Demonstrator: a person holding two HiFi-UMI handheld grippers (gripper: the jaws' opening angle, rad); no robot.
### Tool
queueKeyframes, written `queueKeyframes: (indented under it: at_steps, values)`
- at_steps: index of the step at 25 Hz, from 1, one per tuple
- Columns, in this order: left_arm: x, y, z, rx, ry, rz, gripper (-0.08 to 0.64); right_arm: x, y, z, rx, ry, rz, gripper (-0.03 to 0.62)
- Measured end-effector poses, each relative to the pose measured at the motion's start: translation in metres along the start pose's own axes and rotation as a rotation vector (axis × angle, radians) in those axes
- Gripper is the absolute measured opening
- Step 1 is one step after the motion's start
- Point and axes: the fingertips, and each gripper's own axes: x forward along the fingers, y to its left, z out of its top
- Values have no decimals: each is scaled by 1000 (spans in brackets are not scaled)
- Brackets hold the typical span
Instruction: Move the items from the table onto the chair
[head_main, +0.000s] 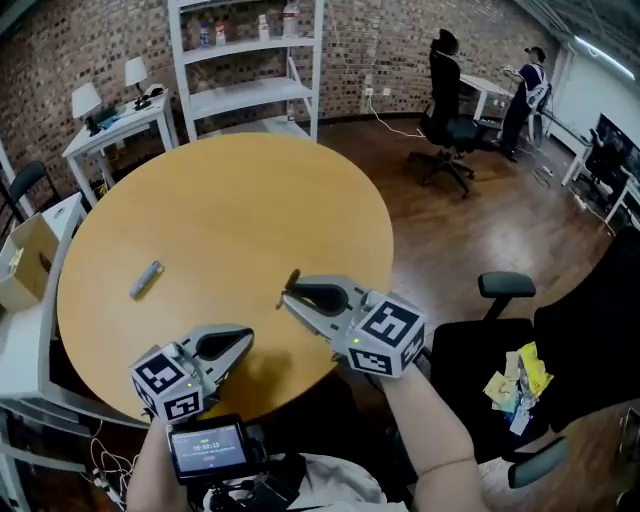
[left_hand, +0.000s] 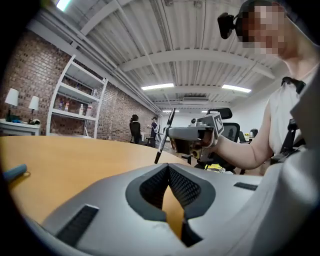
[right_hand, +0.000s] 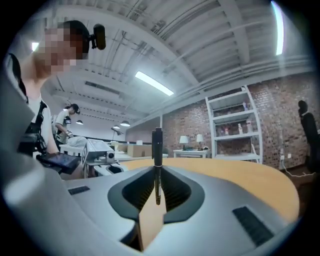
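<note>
On the big round tabletop (head_main: 230, 210) almost nothing is left. It is bare wood, with one small grey-blue thing (head_main: 146, 279) lying flat near its left side, well apart from both hands.

Next to the tabletop, on the right, stands a black chair (head_main: 465, 355). A little pile of bright things (head_main: 518, 385), yellow and pale, already sits on its seat. So I think most of the job is done.

The right hand-held gripper (head_main: 288, 298) is over the near edge of the tabletop. Its jaws are clamped on a thin dark pen (head_main: 292, 283). The pen stands up straight between the jaws and is off the wood. It has not got to the chair yet.

The left hand-held gripper (head_main: 243, 342) is low, near the front edge. Its jaws are together and hold nothing.

What is left, as far as I can tell: carry the pen over to the chair seat and let it go, then go back for the small grey-blue thing. That one lies flat, so it may be a bit hard to pinch.
</note>
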Motion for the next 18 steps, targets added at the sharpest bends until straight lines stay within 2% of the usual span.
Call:
queueKeyframes:
  at_steps: [4,11,18]
  values:
    - [36,-17,8,15,0,-45,8,-41,-25,-12,-8,15,-92,48]
    - [87,-43,21,22,-3,-101,8,-103,-45,-13,41,-40,-214,48]
    - [156,-101,31,42,3,-207,9,-187,-55,-34,39,-30,-366,48]
